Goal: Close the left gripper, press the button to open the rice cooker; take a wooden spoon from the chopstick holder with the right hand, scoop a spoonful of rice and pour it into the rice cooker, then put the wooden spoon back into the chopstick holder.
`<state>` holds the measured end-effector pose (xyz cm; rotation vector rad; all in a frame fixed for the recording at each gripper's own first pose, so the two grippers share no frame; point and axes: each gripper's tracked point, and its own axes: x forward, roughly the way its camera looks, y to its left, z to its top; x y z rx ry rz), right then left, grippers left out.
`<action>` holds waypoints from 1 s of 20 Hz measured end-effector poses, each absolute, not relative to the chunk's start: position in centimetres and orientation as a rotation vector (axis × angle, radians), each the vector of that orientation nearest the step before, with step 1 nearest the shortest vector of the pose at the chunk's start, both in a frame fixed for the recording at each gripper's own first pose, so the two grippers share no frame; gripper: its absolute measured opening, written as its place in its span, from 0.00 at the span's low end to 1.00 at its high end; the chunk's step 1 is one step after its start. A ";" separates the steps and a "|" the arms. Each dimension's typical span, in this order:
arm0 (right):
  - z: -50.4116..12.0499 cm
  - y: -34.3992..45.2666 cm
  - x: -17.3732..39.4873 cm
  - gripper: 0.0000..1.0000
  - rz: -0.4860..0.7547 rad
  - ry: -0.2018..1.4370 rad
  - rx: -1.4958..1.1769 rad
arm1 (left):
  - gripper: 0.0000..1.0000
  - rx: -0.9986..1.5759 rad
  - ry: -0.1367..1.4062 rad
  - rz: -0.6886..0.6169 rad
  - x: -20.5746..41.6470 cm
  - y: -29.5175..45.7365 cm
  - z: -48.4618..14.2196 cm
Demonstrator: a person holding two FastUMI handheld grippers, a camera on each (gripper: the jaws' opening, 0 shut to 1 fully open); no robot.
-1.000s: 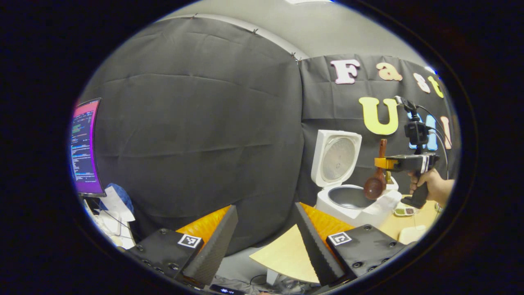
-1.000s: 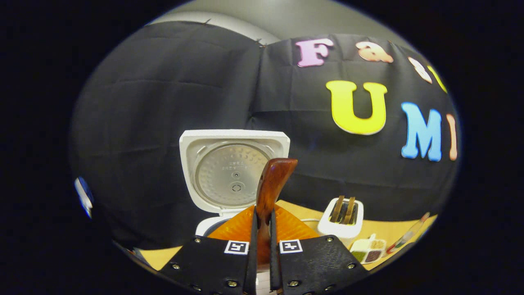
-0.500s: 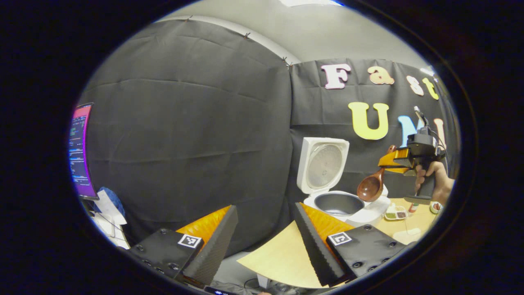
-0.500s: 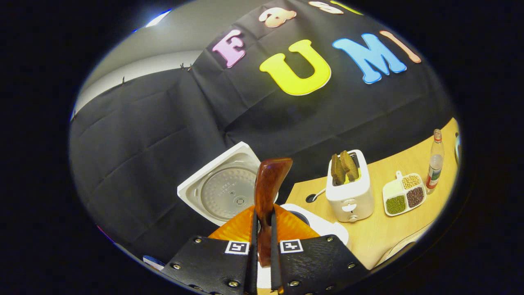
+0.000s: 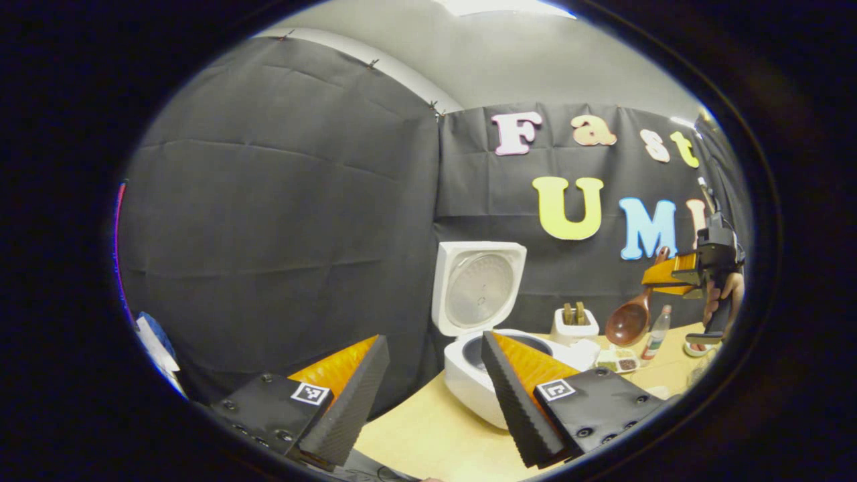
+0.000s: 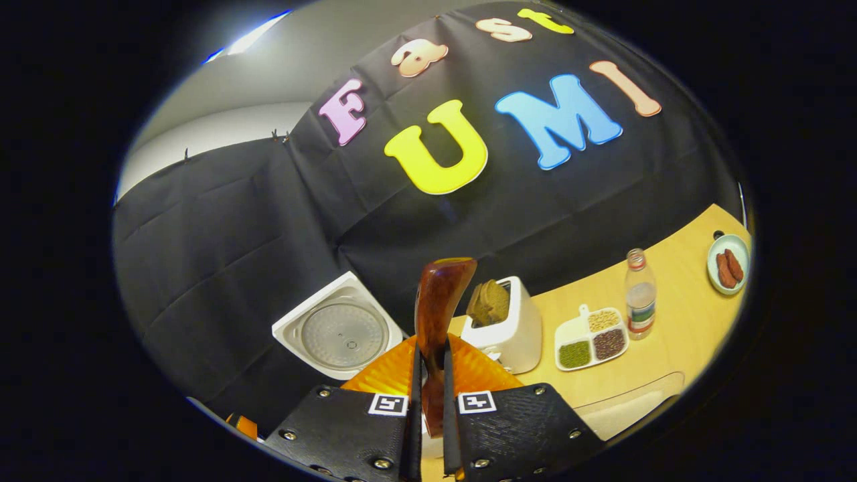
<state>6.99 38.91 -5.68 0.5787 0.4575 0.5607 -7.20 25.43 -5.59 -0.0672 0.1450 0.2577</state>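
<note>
So rn the right tongs (image 6: 428, 408) are clamped on the wooden spoon (image 6: 438, 314) handle, its long axis running steep, bowl hanging low. Rice cooker (image 5: 479, 314) sits lid-up on the worktop (image 5: 428, 435), off to the spoon's left, nearer the left tongs (image 5: 435, 395), which are spread wide w/ nothing in them.

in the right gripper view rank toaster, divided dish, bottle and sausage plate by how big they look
1. toaster
2. divided dish
3. bottle and sausage plate: about alike, so unranked.
The toaster also sits nearest the camera, which inflates it.
</note>
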 end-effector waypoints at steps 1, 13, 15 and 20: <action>-5.7 37.5 7.2 0.13 0.542 0.449 0.576 | 0.96 -0.063 0.143 0.245 -6.8 24.6 -5.2; -6.5 19.5 8.5 0.13 0.302 0.391 0.528 | 0.97 -0.059 0.116 0.087 -4.2 13.1 -2.9; -7.3 16.5 8.2 0.13 0.257 0.395 0.530 | 0.92 -0.060 0.112 0.067 -3.8 11.4 -2.6; -8.7 9.9 8.0 0.13 0.160 0.391 0.528 | 0.92 -0.043 0.107 0.024 -3.7 7.8 -1.7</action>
